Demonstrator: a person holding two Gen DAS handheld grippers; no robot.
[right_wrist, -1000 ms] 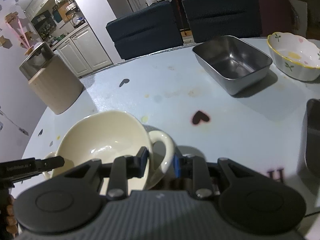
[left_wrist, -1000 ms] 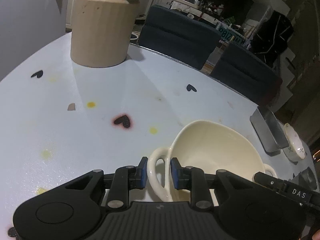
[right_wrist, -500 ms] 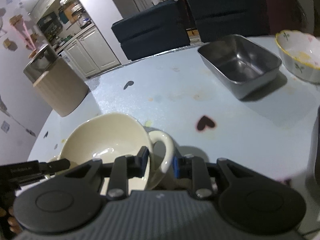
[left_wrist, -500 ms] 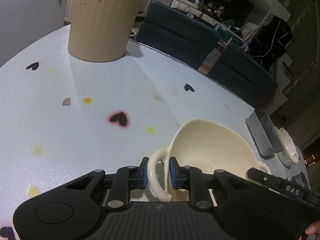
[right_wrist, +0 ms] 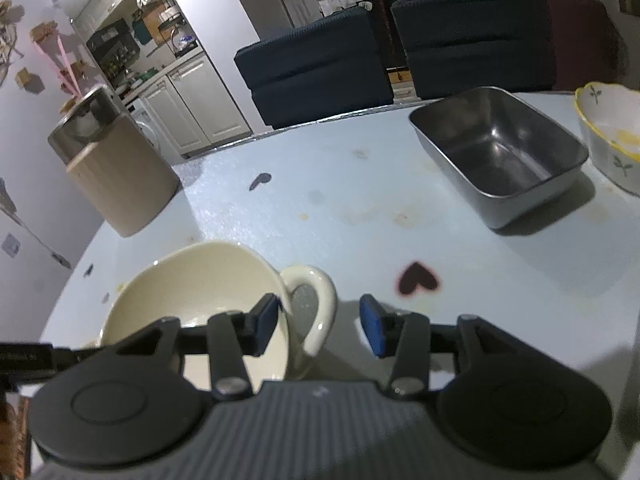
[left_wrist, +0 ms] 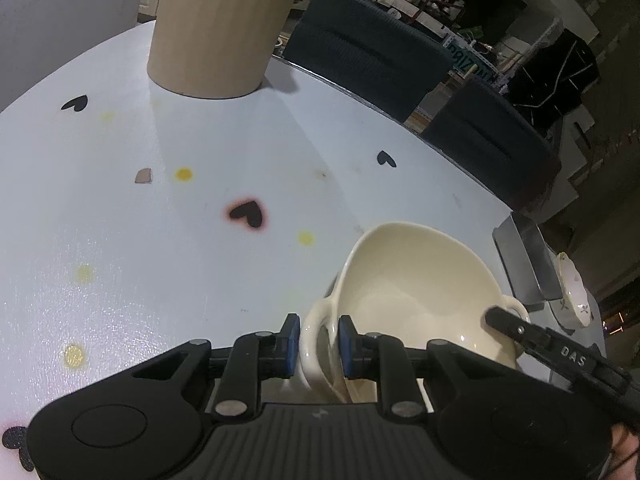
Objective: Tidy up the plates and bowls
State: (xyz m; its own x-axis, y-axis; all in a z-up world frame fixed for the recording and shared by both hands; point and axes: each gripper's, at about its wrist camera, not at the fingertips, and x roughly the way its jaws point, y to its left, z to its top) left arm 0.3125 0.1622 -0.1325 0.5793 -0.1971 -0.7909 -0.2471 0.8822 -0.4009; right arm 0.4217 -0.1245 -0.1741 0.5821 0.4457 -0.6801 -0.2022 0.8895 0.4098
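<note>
A cream two-handled bowl (left_wrist: 420, 280) sits on the pale blue table (left_wrist: 160, 220), close in front of both grippers. My left gripper (left_wrist: 319, 340) is shut on one loop handle, a blue pad pressing each side of it. In the right wrist view the same bowl (right_wrist: 192, 296) shows its other handle (right_wrist: 320, 300) between the pads of my right gripper (right_wrist: 320, 326). Those jaws are opening: the right pad stands clear of the handle and the left pad hangs over the bowl's rim. The right gripper's black side shows at the left view's lower right.
A steel tray (right_wrist: 500, 160) and a floral bowl with a yellow rim (right_wrist: 612, 136) stand at the table's right. A beige ribbed container (left_wrist: 216, 28) stands at the far left. Two dark chairs (right_wrist: 320, 72) line the far edge. Heart stickers dot the table (right_wrist: 360, 200).
The right gripper's jaws have spread apart and let go of the bowl's handle. The left pads have drawn in slightly on the other handle. The bowl stays where it was.
</note>
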